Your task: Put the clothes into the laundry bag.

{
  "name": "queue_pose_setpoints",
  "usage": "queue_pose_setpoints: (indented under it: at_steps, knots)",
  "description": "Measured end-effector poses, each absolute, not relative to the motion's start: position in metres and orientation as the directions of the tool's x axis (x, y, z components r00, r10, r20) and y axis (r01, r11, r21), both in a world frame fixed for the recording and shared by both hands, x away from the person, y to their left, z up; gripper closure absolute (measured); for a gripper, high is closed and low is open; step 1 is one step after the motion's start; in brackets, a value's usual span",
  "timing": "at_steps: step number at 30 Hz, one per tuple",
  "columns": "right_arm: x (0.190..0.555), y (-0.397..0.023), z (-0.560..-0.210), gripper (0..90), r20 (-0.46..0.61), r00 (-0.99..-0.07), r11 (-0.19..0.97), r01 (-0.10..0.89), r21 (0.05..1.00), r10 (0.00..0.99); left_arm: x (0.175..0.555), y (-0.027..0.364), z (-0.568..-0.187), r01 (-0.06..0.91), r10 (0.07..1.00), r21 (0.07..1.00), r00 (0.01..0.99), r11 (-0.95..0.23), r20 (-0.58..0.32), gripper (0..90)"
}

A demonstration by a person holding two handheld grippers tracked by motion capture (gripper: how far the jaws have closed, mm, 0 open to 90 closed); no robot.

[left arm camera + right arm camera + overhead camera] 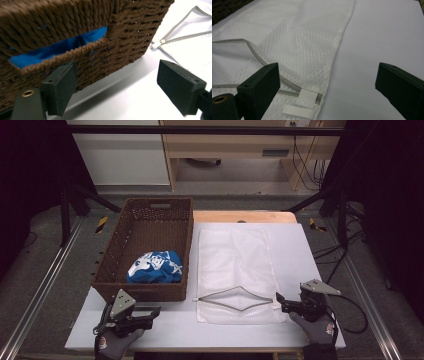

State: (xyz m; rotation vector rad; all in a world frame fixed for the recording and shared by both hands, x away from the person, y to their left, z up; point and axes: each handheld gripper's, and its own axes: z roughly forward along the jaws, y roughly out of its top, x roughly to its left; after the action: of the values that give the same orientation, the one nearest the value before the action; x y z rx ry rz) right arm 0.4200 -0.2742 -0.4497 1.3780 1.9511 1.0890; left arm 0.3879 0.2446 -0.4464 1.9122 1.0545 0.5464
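I see a dim room around me: dark frame rails [200,130] across the top, a grey floor [55,270] on both sides, pale wooden furniture [240,145] at the back wall with cables [306,160] hanging beside it.

In the middle stands my worktop [300,250], a white, matte slab with a strip of bare wood at its far edge. Its surface is plain and smooth; in the left gripper view it catches a soft shadow below the basket.

On the left half of the worktop sits a brown wicker basket [145,220], its long side running away from me. A blue cloth with white print [155,267] lies bunched in the near end of it; through the handle slot in the near wall I see that blue in the left gripper view.

Just beside the basket, to its right, a white mesh laundry bag [235,255] lies flat. Its zipper [240,298] near my edge gapes in a lens shape, with the pull end at the bag's right corner.

My left gripper [156,311] hovers just in front of the basket's near wall, jaws wide with nothing between them. My right gripper [279,301] sits at the bag's near right corner, jaws wide too, straddling the zipper end without pressing on it.
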Motion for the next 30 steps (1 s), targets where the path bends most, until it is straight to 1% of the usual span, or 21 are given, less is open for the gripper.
queue_pose_setpoints:
  at_steps: [10,15,22,29,30]
  knots:
    - [0.419,-0.27,-0.448,6.2,0.038,-0.355,0.158,0.506,0.848,0.934,0.385,0.245,-0.438,0.442,0.838,0.859,0.544,-0.26,-0.026,15.9]
    - [0.419,-0.267,-0.448,6.2,0.049,-0.359,0.154,0.515,0.843,0.932,0.382,0.245,-0.43,0.432,0.843,0.869,0.537,-0.241,-0.033,16.0]
    - [0.419,-0.266,-0.447,6.1,0.032,-0.353,0.161,0.506,0.847,0.935,0.378,0.243,-0.419,0.412,0.855,0.881,0.519,-0.233,-0.017,15.9]
    - [0.418,-0.264,-0.445,6.1,0.039,-0.353,0.157,0.508,0.847,0.935,0.378,0.245,-0.411,0.396,0.859,0.893,0.511,-0.214,-0.02,15.9]
    - [0.418,-0.264,-0.445,6.1,0.026,-0.353,0.165,0.502,0.849,0.935,0.378,0.245,-0.41,0.393,0.859,0.894,0.511,-0.214,-0.019,15.9]
